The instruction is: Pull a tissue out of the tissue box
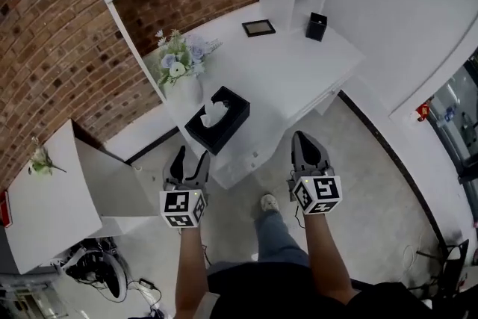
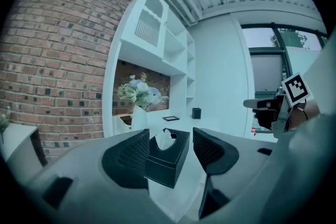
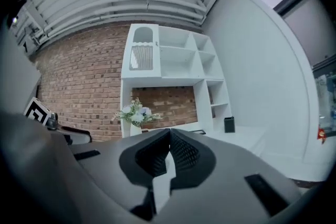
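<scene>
Left gripper (image 1: 191, 155), jaws apart, tissue box (image 1: 218, 119) just ahead, untouched

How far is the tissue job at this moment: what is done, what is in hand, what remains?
Done: nothing yet; the tissue stands untouched in the black tissue box. In hand: the left gripper is open, aimed at the box, apart from it. The right gripper is shut and empty. Left: reach, close on the tissue, pull it out.

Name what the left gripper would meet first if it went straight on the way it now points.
Probably the tissue box, framed between the open jaws of the left gripper; the gap to it is hard to judge.
</scene>
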`<state>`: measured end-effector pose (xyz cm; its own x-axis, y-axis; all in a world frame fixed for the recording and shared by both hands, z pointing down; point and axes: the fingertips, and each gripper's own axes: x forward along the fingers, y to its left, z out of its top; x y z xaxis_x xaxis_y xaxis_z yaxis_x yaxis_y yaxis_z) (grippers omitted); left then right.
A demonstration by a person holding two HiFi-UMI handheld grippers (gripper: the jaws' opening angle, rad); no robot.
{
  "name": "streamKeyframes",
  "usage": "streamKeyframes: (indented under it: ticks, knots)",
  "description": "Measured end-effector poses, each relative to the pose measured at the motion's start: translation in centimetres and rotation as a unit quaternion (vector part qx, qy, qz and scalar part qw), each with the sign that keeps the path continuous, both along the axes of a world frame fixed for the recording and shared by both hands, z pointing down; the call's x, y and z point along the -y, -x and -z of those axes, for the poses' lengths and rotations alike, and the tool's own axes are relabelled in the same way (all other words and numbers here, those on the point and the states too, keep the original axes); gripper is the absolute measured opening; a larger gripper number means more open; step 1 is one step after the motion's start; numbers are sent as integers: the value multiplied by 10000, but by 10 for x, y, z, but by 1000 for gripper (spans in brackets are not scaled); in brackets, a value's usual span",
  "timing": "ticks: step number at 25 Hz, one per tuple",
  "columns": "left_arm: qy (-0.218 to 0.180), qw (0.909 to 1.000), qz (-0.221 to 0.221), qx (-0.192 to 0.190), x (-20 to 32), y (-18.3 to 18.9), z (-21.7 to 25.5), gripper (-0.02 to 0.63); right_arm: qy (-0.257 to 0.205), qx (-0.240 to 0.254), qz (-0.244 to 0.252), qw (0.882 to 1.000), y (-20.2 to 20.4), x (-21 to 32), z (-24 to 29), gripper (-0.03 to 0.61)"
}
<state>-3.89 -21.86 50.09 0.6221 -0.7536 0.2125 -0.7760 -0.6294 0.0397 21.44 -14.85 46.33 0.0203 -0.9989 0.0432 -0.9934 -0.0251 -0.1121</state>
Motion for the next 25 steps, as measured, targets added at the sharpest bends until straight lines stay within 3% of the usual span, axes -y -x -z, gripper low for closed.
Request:
streamKeyframes:
  ticks: [6,11,17,25]
  knots:
    - [185,9960,877,76,45,-24,-7,230,68,-22,1037,9946,-23,102,2,-3]
    - [210,9888,1465,171,66,-32,-9,230,169,13,1655,9861,-32,155,-8,-3]
    - [206,9828,1795,382,69,-32,-9,230,229,271,2036,9784,-23,187,-22,-2]
    - [307,9819,1797,504,81,-38,-18,230,267,201,2422,9697,1,207,-21,-3]
